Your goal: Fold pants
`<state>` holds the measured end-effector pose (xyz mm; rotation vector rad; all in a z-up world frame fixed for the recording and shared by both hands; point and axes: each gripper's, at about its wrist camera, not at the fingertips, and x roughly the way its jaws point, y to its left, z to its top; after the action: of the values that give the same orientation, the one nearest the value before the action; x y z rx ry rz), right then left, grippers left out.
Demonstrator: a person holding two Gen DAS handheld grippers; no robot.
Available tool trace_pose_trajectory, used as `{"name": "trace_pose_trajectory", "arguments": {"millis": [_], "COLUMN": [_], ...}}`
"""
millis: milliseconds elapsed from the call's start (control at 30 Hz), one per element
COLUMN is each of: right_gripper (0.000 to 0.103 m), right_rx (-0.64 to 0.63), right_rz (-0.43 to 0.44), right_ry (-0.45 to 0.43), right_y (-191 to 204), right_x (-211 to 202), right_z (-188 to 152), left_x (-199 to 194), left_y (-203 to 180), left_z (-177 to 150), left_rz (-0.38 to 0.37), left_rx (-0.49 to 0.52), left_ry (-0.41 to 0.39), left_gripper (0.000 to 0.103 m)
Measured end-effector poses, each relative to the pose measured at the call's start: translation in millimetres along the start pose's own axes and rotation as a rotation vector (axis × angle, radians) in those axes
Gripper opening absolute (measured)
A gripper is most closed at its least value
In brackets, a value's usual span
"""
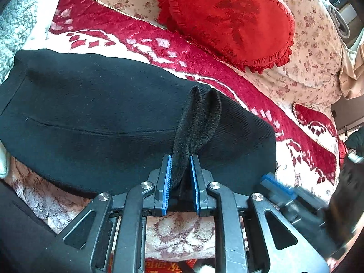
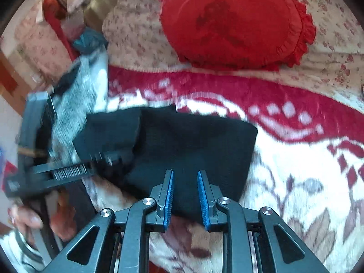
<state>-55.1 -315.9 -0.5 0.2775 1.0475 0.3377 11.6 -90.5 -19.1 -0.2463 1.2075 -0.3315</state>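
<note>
The black pants (image 1: 95, 104) lie folded across a red and white patterned blanket (image 1: 127, 36) on the bed. My left gripper (image 1: 180, 159) is shut on a fuzzy, inside-out edge of the pants (image 1: 195, 122), lifted up from the near edge. In the right wrist view the pants (image 2: 182, 145) lie as a dark block, and my right gripper (image 2: 185, 175) is open just above their near edge with nothing between its blue pads. The left gripper shows in the right wrist view (image 2: 68, 170) at the left, blurred. The right gripper shows blurred in the left wrist view (image 1: 279, 186).
A red heart-shaped ruffled cushion (image 1: 229, 20) lies on a floral cover (image 1: 318, 45) behind the pants; it also shows in the right wrist view (image 2: 234, 20). Grey fleecy fabric (image 1: 13, 22) is at the left. A hand (image 2: 25, 218) holds the left gripper.
</note>
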Motion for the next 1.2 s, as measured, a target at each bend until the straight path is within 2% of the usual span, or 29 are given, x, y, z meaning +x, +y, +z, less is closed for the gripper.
{"name": "trace_pose_trajectory", "arguments": {"millis": [67,133,267,467,633,733,967,1200], "right_gripper": [0.02,0.02,0.02,0.02,0.02,0.02,0.02,0.02], "right_rx": [-0.036,-0.048,-0.032,-0.039,-0.043,-0.06,-0.141,-0.131], "right_rz": [-0.03,-0.045,-0.001,-0.006,-0.007,-0.034,-0.106,-0.053], "right_ry": [0.036,0.008,0.01,-0.029,-0.037,-0.017,-0.016,-0.034], "right_y": [4,7,13,25,38,46,63,67], "right_x": [15,14,3,5,26,46,68,41], "right_z": [-13,-15,-2,20,42,54,67,62], "left_x": [1,-1,-9,-19,-28,-32,-35,-39], "left_y": [-1,-2,-2,10,24,30,42,49], "left_z": [-2,-5,-6,-8,-10,-11,-11,-12], "left_rz": [0.017,0.031,0.061,0.095,0.14,0.164,0.181,0.185], "left_rx": [0.008,0.018,0.033,0.023,0.012,0.01,-0.017,-0.035], "left_ry": [-0.002,-0.008,-0.024,-0.038,-0.069,-0.083,-0.09,-0.095], "left_gripper": [0.016,0.017,0.021,0.032,0.037,0.047,0.047,0.047]}}
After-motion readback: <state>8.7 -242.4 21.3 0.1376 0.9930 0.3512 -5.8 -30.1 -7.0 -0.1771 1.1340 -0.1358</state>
